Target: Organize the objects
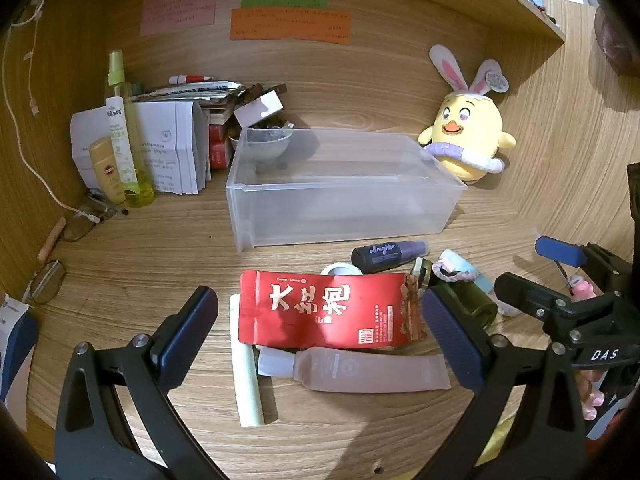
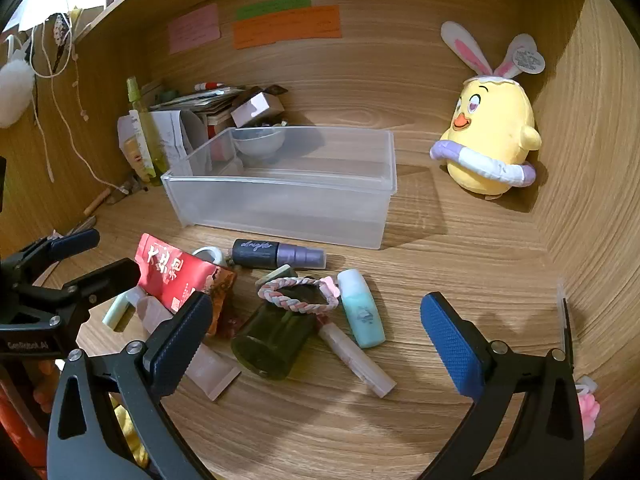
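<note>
A clear plastic bin (image 1: pixel 340 216) (image 2: pixel 280 216) stands empty on the wooden desk. In front of it lie a red tea pouch (image 1: pixel 328 310) (image 2: pixel 176 276), a pale pink tube (image 1: pixel 368 370), a white stick (image 1: pixel 246 372), a dark purple spray bottle (image 1: pixel 386 256) (image 2: pixel 276 254), a dark green jar (image 2: pixel 272 338), a braided hair tie (image 2: pixel 298 294), a teal bottle (image 2: pixel 362 308) and a roll of tape (image 1: pixel 340 269). My left gripper (image 1: pixel 320 328) is open, straddling the pouch. My right gripper (image 2: pixel 316 328) is open, over the jar.
A yellow chick plush (image 1: pixel 466 136) (image 2: pixel 492 140) sits at the back right. Bottles, papers and boxes (image 1: pixel 160 140) crowd the back left, with a small bowl (image 1: pixel 264 146) behind the bin. Glasses (image 1: pixel 48 280) lie at the left. Wooden walls enclose the desk.
</note>
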A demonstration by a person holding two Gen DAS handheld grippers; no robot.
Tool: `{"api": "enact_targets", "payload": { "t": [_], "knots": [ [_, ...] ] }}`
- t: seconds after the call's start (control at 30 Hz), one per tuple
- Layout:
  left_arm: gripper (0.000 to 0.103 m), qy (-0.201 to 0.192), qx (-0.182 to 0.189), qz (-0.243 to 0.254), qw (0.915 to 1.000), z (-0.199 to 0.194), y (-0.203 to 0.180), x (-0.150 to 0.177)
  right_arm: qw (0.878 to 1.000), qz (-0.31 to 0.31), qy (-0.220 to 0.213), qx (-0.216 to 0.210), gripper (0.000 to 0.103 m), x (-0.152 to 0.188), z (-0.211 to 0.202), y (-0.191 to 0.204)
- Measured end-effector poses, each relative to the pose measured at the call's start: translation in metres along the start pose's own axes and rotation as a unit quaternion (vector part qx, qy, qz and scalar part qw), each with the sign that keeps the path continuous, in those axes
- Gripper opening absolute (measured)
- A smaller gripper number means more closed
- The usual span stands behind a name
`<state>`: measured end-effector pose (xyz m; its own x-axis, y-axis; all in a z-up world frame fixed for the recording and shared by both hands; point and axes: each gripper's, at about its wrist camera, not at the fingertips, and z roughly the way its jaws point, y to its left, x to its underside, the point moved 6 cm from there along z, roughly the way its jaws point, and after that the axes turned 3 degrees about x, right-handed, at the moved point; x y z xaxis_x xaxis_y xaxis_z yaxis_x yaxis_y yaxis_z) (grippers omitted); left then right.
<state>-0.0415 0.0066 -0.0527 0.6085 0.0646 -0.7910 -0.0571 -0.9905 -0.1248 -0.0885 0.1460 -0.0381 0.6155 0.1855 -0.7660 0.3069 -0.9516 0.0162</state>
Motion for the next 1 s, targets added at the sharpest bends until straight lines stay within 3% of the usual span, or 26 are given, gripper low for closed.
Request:
{"api": "enact_targets", "payload": {
  "t": [1.0],
  "knots": [
    [0.103, 0.01, 0.003, 0.0, 0.9999, 0.0056, -0.0008, 0.0022, 1.0, -0.001, 0.002, -0.005, 0.103, 0.0029, -0.0004, 0.0063]
  ]
}}
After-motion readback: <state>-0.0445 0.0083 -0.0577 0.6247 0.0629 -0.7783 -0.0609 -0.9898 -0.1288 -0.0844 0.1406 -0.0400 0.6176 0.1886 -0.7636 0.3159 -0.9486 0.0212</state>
